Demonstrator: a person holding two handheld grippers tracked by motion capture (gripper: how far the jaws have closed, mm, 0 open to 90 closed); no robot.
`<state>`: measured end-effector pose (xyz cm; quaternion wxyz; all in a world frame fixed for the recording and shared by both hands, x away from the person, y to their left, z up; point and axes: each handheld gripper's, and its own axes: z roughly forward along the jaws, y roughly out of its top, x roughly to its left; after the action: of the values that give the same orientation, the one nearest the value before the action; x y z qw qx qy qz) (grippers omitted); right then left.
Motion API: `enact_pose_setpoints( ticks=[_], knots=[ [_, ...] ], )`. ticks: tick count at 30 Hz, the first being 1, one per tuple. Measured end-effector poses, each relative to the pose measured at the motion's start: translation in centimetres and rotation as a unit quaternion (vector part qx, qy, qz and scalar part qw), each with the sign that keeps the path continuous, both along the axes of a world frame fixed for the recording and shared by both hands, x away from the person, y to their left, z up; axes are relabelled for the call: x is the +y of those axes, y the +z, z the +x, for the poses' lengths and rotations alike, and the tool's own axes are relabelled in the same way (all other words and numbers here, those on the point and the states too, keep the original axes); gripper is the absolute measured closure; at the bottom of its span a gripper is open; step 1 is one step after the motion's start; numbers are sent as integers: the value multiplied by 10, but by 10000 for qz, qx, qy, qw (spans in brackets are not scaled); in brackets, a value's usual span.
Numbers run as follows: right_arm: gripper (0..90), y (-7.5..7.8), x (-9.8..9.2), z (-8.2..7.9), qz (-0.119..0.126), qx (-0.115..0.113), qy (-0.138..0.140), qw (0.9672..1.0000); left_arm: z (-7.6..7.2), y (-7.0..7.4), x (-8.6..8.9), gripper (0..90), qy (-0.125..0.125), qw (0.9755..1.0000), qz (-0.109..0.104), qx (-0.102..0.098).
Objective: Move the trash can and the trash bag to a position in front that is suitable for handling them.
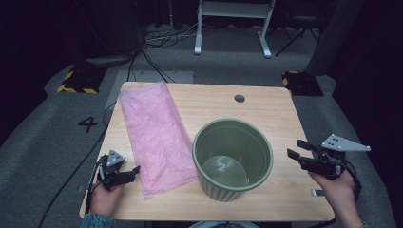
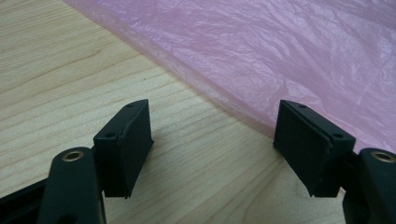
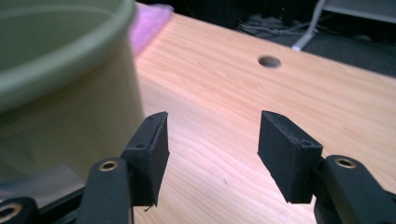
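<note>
A green plastic pot (image 1: 233, 159) stands upright on the wooden table (image 1: 266, 111), nothing inside it. Left of the pot lies a flat pink plastic bag (image 1: 154, 135), its near corner touching the pot's base. My left gripper (image 1: 137, 169) rests low on the table at the bag's left edge, open, with bare wood between its jaws; the bag (image 2: 261, 51) lies just beyond them. My right gripper (image 1: 293, 148) hovers right of the pot, pointing left at it, open with nothing between the jaws. The pot's wall (image 3: 65, 93) is close on the left in the right gripper view.
A round cable hole (image 1: 239, 98) sits in the table near the far edge. Beyond the table are grey carpet, cables, a white desk frame (image 1: 233, 28) and yellow-black striped blocks (image 1: 78, 80). A small metal clip (image 1: 317, 192) lies at the table's right front.
</note>
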<state>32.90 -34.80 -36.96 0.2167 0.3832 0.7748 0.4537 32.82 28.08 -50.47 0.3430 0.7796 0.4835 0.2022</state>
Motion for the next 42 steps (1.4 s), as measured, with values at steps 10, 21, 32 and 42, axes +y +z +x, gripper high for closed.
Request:
enact_pose_setpoints(
  ticks=[10, 21, 32, 42],
  knots=[
    [418, -50, -10, 9, -361, 377, -263, 9983, 0, 0, 0, 275, 7, 10000, 0, 1],
    [431, -108, -14, 18, -694, 859, -442, 9929, -1, 1, 2, 319, 93, 10000, -2, 6],
    [383, -133, -13, 22, -597, 737, -614, 9936, 2, 10, 14, 324, 225, 9991, -352, 46],
    [330, -133, -13, 23, -628, 763, -591, 9934, 13, 23, 7, 323, 179, 9995, -231, 129]
  ],
)
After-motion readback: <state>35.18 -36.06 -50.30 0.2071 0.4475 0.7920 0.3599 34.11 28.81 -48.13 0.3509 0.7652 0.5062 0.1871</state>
